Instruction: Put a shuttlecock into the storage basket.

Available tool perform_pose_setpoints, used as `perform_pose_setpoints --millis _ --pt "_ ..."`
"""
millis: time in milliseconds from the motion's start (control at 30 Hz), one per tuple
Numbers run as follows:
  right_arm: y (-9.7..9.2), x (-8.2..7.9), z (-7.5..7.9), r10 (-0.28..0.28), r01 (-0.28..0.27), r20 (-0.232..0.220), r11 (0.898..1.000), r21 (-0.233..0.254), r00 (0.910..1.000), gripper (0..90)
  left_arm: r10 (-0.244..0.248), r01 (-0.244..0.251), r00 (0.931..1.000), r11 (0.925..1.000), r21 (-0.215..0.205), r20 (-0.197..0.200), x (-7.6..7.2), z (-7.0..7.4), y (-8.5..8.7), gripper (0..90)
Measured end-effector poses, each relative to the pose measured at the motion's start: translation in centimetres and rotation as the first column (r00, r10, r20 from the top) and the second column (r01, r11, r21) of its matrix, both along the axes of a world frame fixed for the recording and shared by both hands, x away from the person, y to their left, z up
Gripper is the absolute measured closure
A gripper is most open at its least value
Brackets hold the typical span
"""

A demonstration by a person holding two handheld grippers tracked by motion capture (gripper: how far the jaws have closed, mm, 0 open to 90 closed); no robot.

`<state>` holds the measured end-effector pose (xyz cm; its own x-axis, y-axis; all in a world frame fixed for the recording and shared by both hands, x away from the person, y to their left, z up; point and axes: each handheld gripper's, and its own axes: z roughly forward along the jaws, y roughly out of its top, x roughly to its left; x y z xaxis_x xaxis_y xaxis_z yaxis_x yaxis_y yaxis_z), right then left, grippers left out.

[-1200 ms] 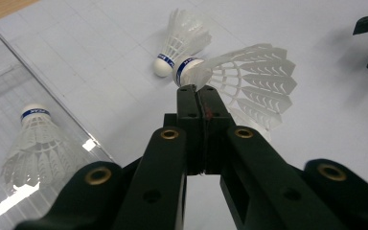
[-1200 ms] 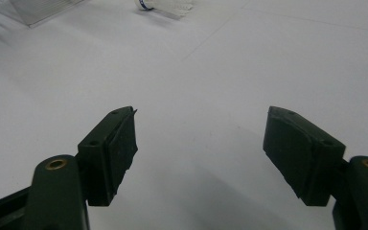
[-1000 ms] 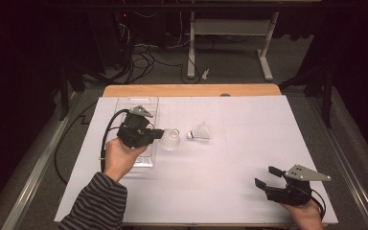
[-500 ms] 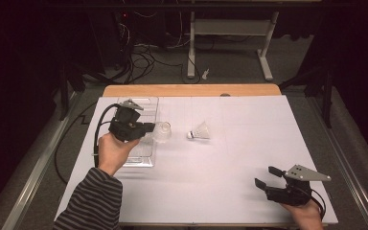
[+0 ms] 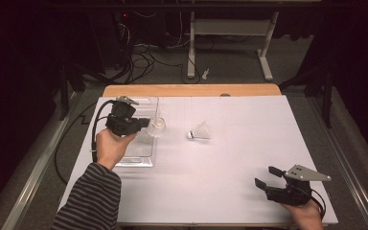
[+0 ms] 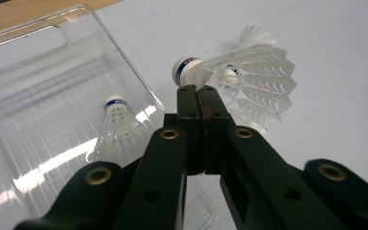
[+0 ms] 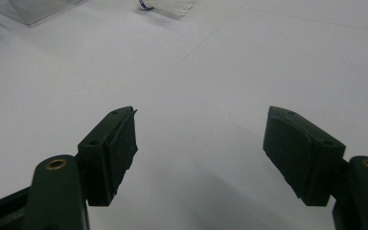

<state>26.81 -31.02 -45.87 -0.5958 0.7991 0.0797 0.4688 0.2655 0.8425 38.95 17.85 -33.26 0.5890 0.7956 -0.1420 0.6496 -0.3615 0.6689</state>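
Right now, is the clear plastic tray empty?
No, a white feather shuttlecock with a blue-banded cork stands inside the clear plastic tray.

Overhead camera faces forward; tool cameras share the tray (image 5: pixel 143 148) closely.

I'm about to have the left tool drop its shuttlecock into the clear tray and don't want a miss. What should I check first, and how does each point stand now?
1. Left tool grips the held shuttlecock by its feathers: ok, jaws closed on them.
2. Held shuttlecock over the clear tray: not ok, in the left gripper view it hangs beyond the tray's rim.
3. Room in the tray: ok, one shuttlecock in the tray stands cork up, space around it.
4. Right tool out of the way: ok, open, at the near right of the table.
5. Shuttlecock on the table clear of the path: ok.
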Motion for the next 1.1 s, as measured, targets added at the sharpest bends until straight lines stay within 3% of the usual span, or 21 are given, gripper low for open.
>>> perform_pose_setpoints --millis 467,1100 --pt "0.0 0.0 0.0 0.001 -0.001 -0.001 1.0 -0.002 1.0 27.7 0.072 -0.072 0.9974 0.9973 -0.012 -0.008 1.4 -0.3 1.5 89.4" --pt "0.0 0.0 0.0 0.001 -0.001 -0.003 1.0 -0.001 1.0 27.7 0.17 -0.169 0.9851 0.9845 0.045 -0.024 3.8 -1.7 2.5 89.4"
